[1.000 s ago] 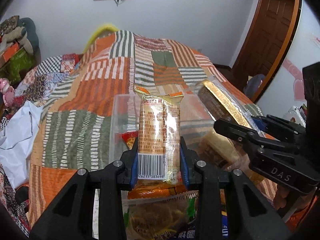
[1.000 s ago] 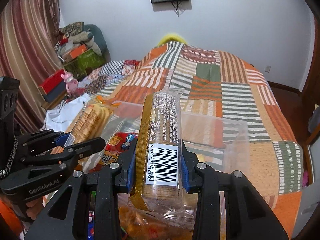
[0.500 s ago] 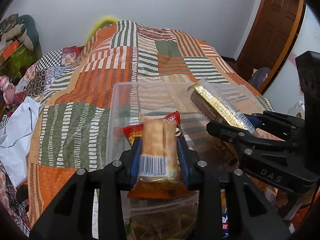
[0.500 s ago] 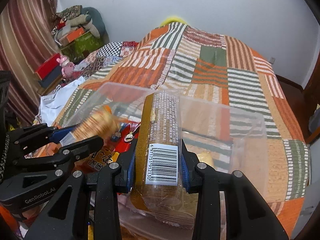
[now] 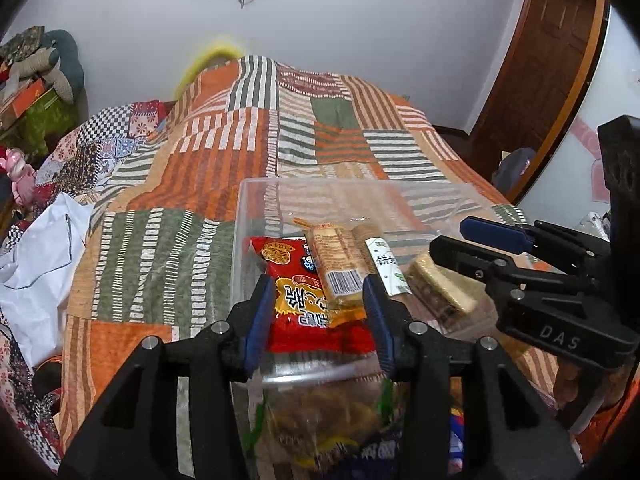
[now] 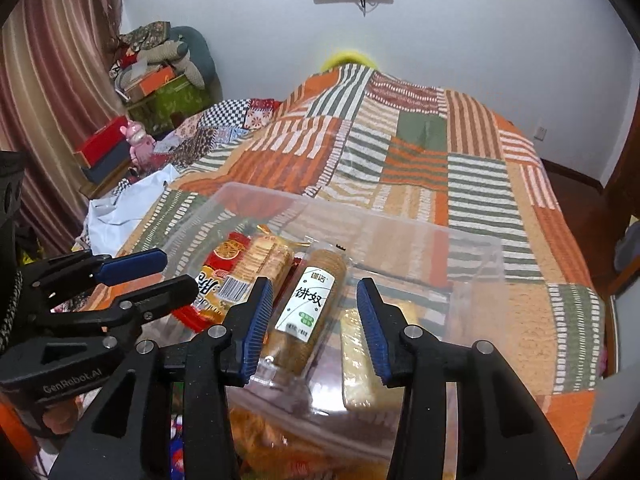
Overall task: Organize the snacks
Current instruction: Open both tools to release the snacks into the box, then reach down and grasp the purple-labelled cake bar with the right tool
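Left wrist view is showing the left tongs (image 5: pixel 316 312) spreading apart above a clear plastic bin (image 5: pixel 360 190) on the patchwork bedspread (image 5: pixel 168 248); an orange cracker pack (image 5: pixel 338 264) is lying released on a red snack bag (image 5: pixel 296 292) inside the bin, no pad pressing it. Right wrist view is showing the right tongs (image 6: pixel 316 324) also opening, with a round biscuit sleeve (image 6: pixel 310 304) lying free in the bin between the blue pads, beside the cracker pack (image 6: pixel 260 264). Both packs are looking light, with slick crinkly film over brittle biscuits, so I am judging that hard squeezing would be crushing them. Taking hold across the middle of the long sides, gently, seems safest; the sealed ends would probably be slipping.
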A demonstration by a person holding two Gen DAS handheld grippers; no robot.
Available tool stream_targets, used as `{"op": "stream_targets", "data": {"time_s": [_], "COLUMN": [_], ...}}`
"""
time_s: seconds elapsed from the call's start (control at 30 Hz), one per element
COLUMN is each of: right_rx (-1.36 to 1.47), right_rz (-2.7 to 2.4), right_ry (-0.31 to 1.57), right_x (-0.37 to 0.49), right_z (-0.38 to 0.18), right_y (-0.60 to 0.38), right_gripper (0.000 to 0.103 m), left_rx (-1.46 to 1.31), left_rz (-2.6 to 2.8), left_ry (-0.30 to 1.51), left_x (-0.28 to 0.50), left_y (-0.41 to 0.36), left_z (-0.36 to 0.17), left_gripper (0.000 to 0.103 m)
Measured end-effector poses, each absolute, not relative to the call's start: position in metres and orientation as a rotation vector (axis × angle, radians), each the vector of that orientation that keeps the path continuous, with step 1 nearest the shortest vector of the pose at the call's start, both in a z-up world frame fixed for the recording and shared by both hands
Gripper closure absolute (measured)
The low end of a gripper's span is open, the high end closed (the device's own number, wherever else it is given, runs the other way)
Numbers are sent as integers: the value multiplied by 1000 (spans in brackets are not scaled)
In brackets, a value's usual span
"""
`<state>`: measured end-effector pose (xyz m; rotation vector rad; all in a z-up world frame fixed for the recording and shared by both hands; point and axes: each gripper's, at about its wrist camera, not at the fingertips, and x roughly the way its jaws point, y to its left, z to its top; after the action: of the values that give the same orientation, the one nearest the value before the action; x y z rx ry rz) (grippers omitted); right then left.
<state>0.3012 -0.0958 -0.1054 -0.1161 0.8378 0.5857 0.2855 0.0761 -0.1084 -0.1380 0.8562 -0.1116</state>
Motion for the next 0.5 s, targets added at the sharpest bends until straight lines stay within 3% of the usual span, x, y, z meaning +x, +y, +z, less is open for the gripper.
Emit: {"op": "stream_targets", "data": {"time_s": [0.5], "right_rx": [-100], "right_rz": [591], "right_ry": [751], "right_x": [248], "right_z": [-79], "right_y": [-131], "right_gripper": [58], "left_rx": [-92], "left_rz": [-89], "left_ry": [791], "left_x": [213], "left_y": [71], "left_z": [-77], "left_gripper": [41]}}
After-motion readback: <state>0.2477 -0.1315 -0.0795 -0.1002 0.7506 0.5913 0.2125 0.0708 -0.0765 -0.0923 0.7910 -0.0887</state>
